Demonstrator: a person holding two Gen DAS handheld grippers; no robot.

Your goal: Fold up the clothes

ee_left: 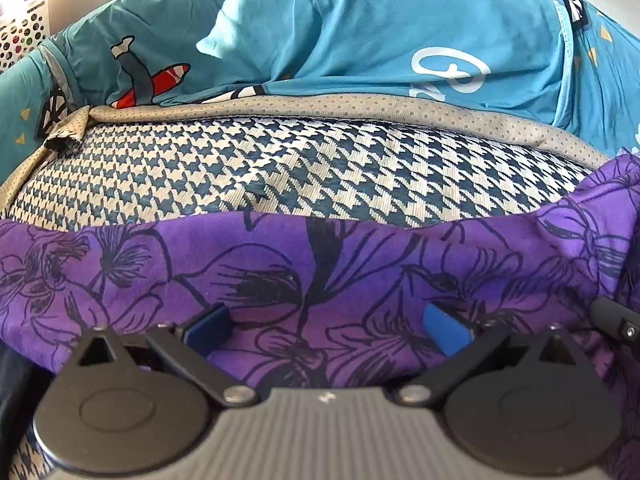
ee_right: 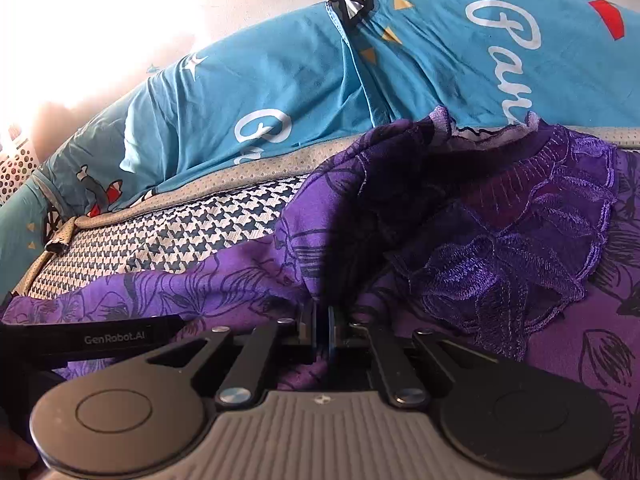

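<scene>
The thin purple floral-print garment (ee_right: 460, 248) lay rumpled on the houndstooth-woven mat (ee_left: 280, 164), soft and limp, best taken along an edge. The right gripper (ee_right: 322, 324) was pinched closed, apparently on a fold of it, while the left gripper (ee_left: 324, 328) hovered spread wide. Its full outline was cut off.

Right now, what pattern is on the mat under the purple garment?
Dark blue and white houndstooth mat, with a beige dotted border; clearest in the left wrist view.

A home bedroom: a houndstooth mat (ee_left: 280, 160) covers the bed, with a printed blue duvet (ee_left: 360, 40) bunched at its far side.
</scene>
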